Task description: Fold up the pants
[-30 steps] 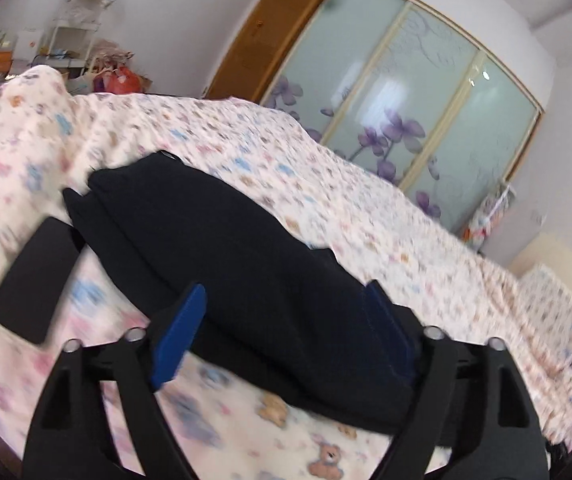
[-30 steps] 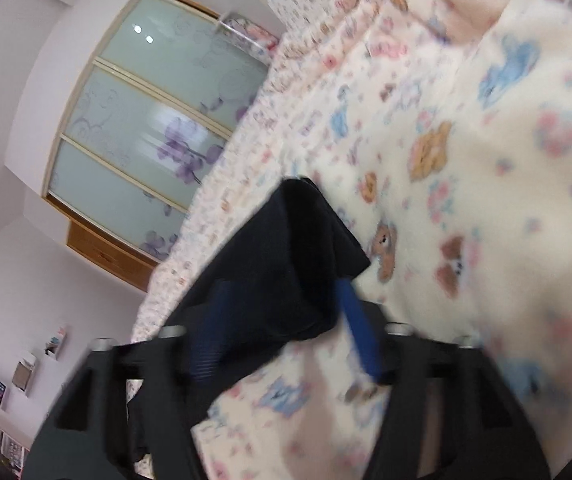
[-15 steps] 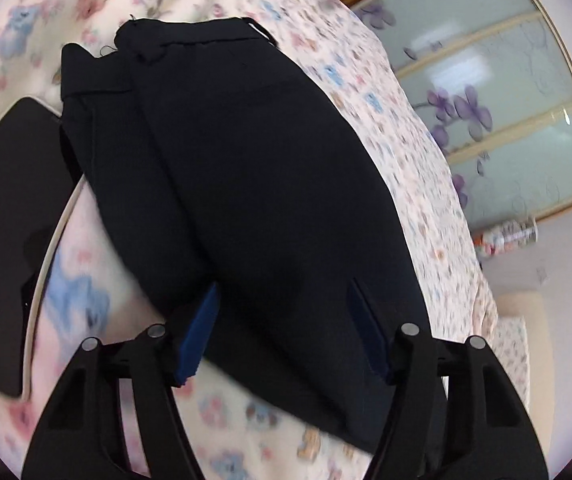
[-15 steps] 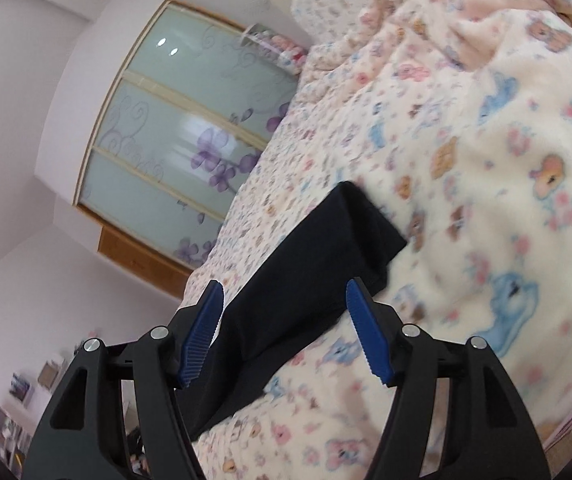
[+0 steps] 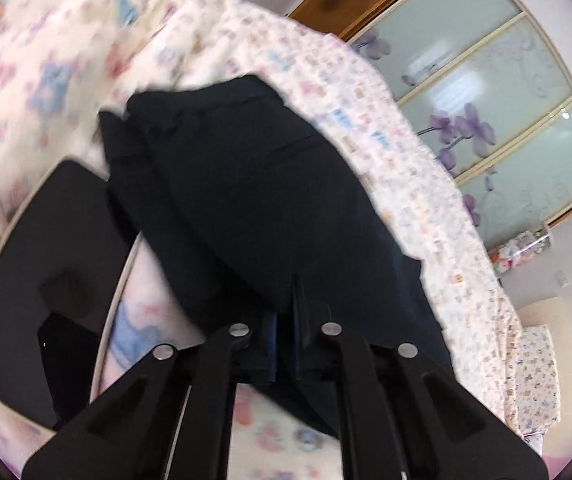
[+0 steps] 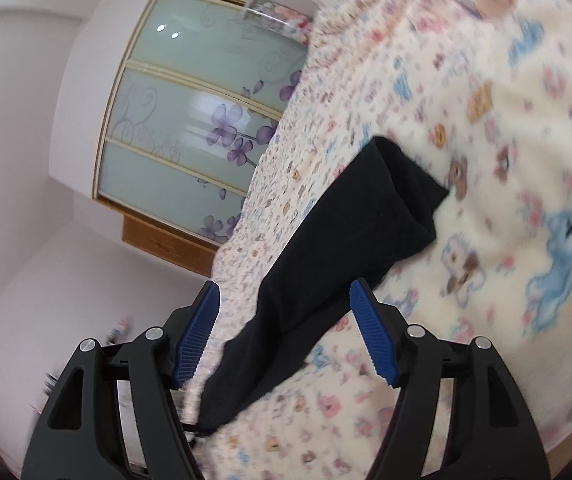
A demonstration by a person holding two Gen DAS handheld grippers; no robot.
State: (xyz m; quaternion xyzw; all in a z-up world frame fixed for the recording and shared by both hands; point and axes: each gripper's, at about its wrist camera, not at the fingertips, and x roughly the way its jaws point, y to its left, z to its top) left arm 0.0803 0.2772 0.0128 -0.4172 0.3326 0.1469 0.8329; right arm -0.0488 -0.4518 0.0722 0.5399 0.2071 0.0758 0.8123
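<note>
- Right now my left gripper [image 5: 286,320] is clenched on the near edge of the pants [image 5: 253,200]; the blue pads are pressed together with dark cloth between them.
- From that grip the pants run straight ahead and a little left, long axis along the fingers, ending at a bunched end on the bedspread [image 5: 426,184].
- A black flat thing [image 5: 45,264] lies just left of the pants; I can't tell if they touch.
- My right gripper [image 6: 281,332] is released, jaws wide, and straddles the pants [image 6: 346,240] without pinching.
- There the leg stretches away up and right to its cuff end on the bedspread [image 6: 526,140].
- I judge the left is the holding side, and the right must close before any fold.
</note>
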